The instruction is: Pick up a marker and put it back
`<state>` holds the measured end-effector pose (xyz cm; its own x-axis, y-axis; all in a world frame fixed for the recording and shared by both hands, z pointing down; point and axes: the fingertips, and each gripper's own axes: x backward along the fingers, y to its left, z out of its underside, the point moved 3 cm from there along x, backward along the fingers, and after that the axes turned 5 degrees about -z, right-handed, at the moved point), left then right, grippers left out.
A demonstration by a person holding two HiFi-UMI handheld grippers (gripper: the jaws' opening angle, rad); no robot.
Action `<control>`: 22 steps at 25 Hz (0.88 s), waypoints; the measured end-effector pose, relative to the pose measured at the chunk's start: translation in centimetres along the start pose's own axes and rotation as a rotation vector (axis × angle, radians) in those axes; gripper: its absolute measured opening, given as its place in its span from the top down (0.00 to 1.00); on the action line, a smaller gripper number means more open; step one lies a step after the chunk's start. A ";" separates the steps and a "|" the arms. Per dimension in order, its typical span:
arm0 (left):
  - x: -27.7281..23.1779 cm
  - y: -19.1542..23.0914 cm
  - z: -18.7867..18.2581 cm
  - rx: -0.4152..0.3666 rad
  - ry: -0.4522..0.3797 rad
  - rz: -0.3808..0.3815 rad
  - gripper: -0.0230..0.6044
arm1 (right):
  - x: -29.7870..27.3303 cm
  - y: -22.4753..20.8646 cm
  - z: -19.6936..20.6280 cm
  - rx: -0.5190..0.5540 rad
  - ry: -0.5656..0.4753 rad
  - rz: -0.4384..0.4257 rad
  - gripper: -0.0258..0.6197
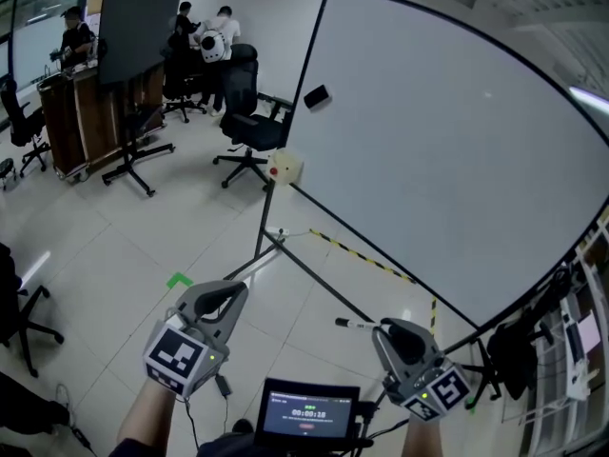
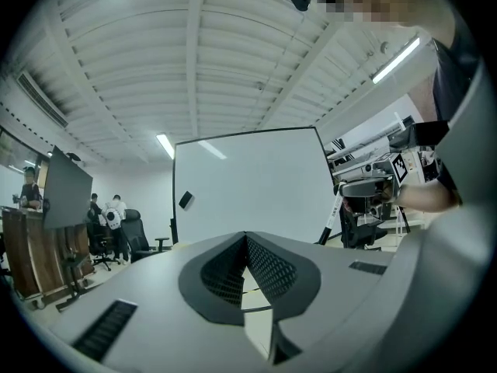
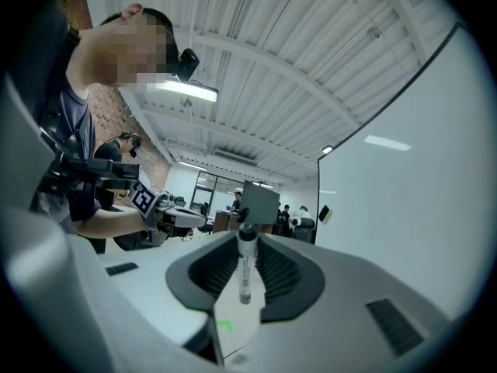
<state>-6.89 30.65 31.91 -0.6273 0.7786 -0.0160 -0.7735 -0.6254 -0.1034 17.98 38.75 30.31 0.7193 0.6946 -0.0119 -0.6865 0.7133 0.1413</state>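
The marker [image 1: 354, 325] is clamped in the right gripper [image 1: 383, 329] at lower centre, its length pointing frame-left, with the whiteboard [image 1: 457, 160] up to the right; the left gripper [image 1: 233, 291], jaws together and empty, is farther off.

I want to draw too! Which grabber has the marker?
The right gripper: a white marker is pinched between its jaws. The left gripper has its jaws together with nothing between them.
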 end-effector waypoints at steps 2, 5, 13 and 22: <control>-0.1 0.0 -0.1 -0.002 -0.005 0.008 0.97 | 0.0 -0.1 -0.1 0.000 0.002 0.008 0.82; -0.8 -0.4 -0.1 -0.003 0.003 0.022 0.97 | 0.1 -0.6 0.0 -0.002 0.007 0.015 0.82; -3.7 0.0 0.8 -0.023 0.030 0.015 0.97 | -0.6 -3.8 1.4 -0.028 -0.007 0.011 0.82; -9.6 0.5 1.3 -0.062 0.090 -0.012 0.97 | -3.6 -11.4 4.9 -0.106 -0.055 -0.036 0.82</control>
<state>-1.35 22.84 33.32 -0.6053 0.7892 -0.1035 -0.7720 -0.6138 -0.1649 23.73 27.62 33.64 0.7462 0.6646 0.0392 -0.6657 0.7453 0.0359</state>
